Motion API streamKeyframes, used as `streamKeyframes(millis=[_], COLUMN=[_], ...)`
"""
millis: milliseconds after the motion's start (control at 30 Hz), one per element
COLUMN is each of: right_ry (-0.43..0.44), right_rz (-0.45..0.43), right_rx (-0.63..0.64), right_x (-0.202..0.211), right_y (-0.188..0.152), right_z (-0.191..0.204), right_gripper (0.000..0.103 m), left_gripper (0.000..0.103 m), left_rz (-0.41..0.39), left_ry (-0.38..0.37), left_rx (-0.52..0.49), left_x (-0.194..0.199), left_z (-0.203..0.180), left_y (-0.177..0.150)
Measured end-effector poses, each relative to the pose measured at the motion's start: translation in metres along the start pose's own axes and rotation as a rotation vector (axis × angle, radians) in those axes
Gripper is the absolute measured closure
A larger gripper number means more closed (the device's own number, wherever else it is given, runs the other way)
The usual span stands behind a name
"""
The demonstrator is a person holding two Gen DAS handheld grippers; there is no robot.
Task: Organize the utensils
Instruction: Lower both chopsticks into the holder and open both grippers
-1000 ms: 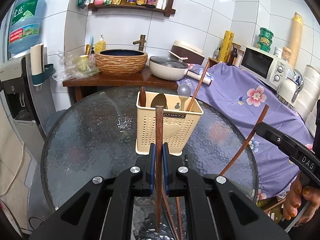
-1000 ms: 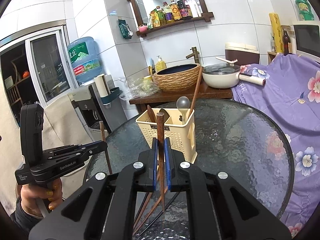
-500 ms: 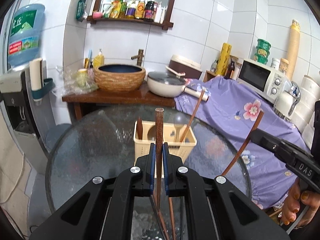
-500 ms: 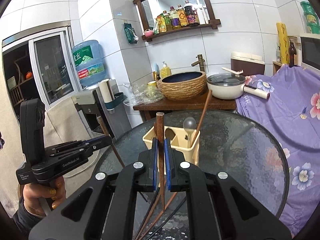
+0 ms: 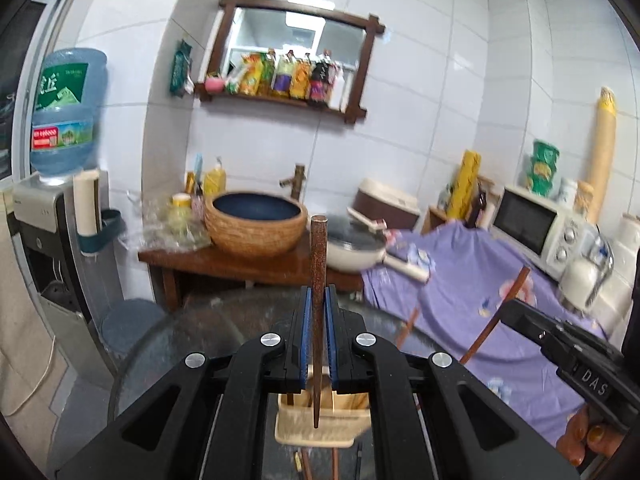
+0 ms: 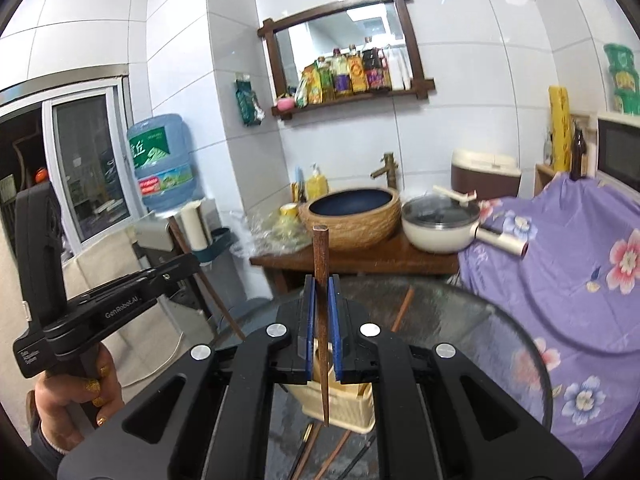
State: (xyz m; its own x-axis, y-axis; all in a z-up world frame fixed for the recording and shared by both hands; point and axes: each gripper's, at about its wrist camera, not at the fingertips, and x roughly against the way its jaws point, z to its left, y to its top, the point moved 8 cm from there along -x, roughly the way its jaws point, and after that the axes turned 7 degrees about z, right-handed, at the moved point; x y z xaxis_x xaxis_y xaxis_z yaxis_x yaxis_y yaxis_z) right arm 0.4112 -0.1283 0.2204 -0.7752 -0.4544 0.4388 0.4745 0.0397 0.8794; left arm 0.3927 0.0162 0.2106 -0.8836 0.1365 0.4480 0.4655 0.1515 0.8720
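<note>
Each claw clamps one wooden chopstick: left gripper (image 5: 316, 336), right gripper (image 6: 320, 332). You're mid-carry; next, lower the tips into the cream utensil caddy (image 6: 344, 408) at six o'clock.

White glossy wall tiles (image 6: 480, 20) fill the upper frame. A dark wood-framed mirror (image 6: 344, 36) hangs centre, bottles lining its shelf (image 6: 352, 98). At left, a sliding window (image 6: 86, 168) behind the water dispenser (image 5: 44, 216). A purple floral cloth (image 6: 568, 264) covers furniture, right.

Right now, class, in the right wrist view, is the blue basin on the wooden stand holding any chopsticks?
No: the blue basin on the wooden stand looks empty inside.
</note>
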Motion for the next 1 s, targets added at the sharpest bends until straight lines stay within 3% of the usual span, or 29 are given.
streamKeyframes(millis=[133,233,467,700,1000], right_ry=[-0.018,-0.040,-0.081,-0.088,-0.105], right_rz=[-0.056,-0.073,-0.009,0.059,0.098], right_rx=[-0.005,-0.003,-0.010,-0.042,-0.061], right_x=[-0.005,-0.019,-0.065,-0.095,-0.115], right_y=[0.025,0.027,-0.012,-0.051,-0.075], right_z=[0.002,0.002,-0.011,-0.023,-0.032], right_gripper=[0.096,0.096,0.096,0.095,0.095], left_gripper=[0.096,0.096,0.096,0.096,0.096], left_rz=[-0.058,-0.057,0.036,0.105,0.189], left_ry=[0.027,0.037,0.039,0.050,0.046], left_rx=[0.020,0.028,0.053,0.052,0.052], left_x=[-0.008,-0.022,-0.073,-0.098,-0.123], left_z=[0.000,-0.001,0.008,0.016,0.021], left_y=[0.023,0.020,-0.027,-0.065,-0.101])
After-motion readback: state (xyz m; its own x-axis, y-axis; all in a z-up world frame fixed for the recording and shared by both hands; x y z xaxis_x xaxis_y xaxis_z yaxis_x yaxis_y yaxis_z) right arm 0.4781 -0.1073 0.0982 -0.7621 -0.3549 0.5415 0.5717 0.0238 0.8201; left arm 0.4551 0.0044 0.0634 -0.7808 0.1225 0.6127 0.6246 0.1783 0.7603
